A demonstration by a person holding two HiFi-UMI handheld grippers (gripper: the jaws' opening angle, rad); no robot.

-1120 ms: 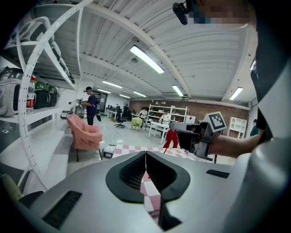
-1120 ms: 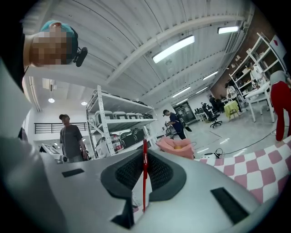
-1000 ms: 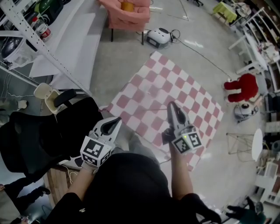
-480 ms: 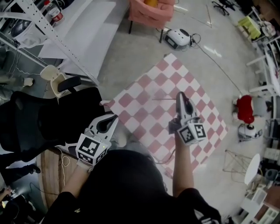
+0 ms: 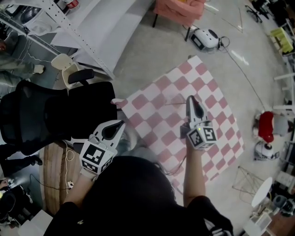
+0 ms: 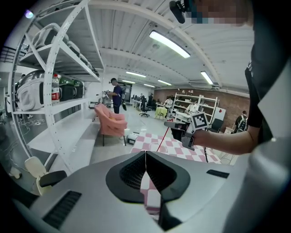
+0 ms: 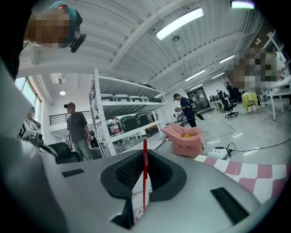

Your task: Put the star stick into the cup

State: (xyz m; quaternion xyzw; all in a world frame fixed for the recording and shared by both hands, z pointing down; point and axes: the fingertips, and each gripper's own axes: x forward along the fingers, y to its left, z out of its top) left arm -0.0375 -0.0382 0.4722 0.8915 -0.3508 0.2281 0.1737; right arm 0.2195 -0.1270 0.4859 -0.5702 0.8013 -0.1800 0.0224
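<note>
Since a second ago the head view has swung, so the checked mat (image 5: 156, 92) and the pink armchair (image 5: 179, 9) sit further right in the picture. The right claw (image 5: 191, 98) has kept above the mat's middle, well in from every corner. It is clenched on the star stick (image 7: 144, 182), whose long axis lies along the jaw seam and slopes down leftwards toward the mat. The left claw (image 6: 145, 157), clenched on nothing, hangs by the mat's left corner. No cup shows plainly, so the right claw probably has to find it first.
</note>
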